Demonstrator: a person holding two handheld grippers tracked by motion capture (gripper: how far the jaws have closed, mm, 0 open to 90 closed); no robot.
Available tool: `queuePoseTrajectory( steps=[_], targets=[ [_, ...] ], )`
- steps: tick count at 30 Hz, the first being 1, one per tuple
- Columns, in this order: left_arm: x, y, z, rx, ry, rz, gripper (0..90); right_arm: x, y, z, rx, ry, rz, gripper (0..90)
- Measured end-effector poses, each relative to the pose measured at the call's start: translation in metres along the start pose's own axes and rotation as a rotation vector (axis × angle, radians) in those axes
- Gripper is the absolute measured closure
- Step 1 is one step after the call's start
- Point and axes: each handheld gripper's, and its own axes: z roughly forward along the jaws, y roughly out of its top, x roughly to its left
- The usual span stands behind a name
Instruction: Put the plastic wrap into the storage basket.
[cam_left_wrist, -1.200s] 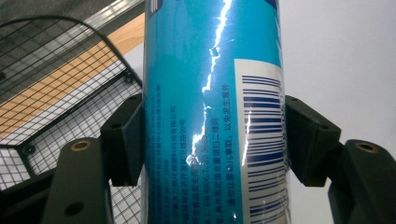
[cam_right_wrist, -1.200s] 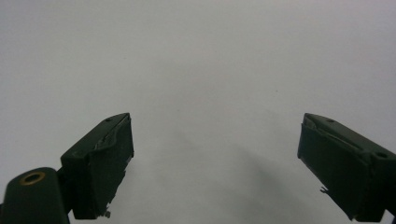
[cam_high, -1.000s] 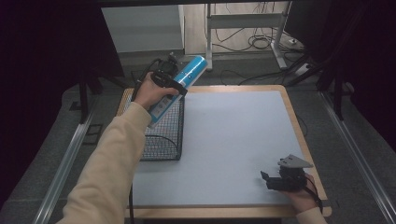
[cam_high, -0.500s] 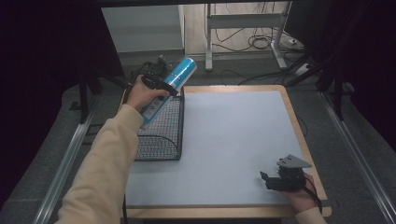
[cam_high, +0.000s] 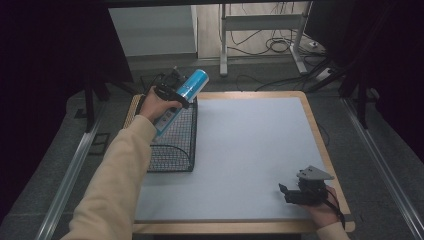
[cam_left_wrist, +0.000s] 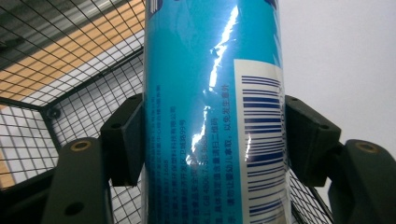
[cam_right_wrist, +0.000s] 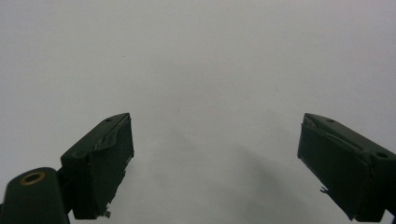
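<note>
Fingers (cam_left_wrist: 123, 140) of the left gripper (cam_high: 172, 92) clamp a blue can (cam_high: 182, 99) on both sides, held tilted above the far end of the wire basket (cam_high: 172, 150) at the table's (cam_high: 250, 150) far-left corner. Right gripper (cam_high: 300, 192) rests near the near-right corner, jaws spread, nothing between. Step looks like a carry over the basket; whether in or out, unclear. Next move needs the can kept clear of the basket rim.
</note>
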Motion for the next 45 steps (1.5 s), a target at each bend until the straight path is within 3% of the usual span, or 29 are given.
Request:
queuePoseTrajectory(
  steps=[2,14,18,27,39,45],
  targets=[
    [-0.001,0.0,0.005,0.001,0.021,0.005,32.0,0.0,0.0,0.0,0.0,0.0,0.0,10.8],
    [-0.002,-0.001,0.028,0.052,0.037,0.008,32.0,-0.001,0.0,0.0,0.0,0.0,0.0,10.8],
    [-0.006,-0.001,0.034,0.073,0.073,0.022,32.0,0.0,0.0,0.0,0.0,0.001,0.0,10.8],
    [-0.001,-0.005,0.05,0.106,0.089,0.007,31.9,0.0,0.0,0.0,0.006,0.003,-0.002,10.9],
    [0.003,-0.007,0.057,0.126,0.112,-0.001,31.7,0.0,0.0,0.0,0.009,0.003,-0.003,10.8],
    [0.002,-0.008,0.058,0.116,0.138,0.032,30.5,0.0,0.0,0.001,0.008,0.005,-0.005,10.8]
  ],
)
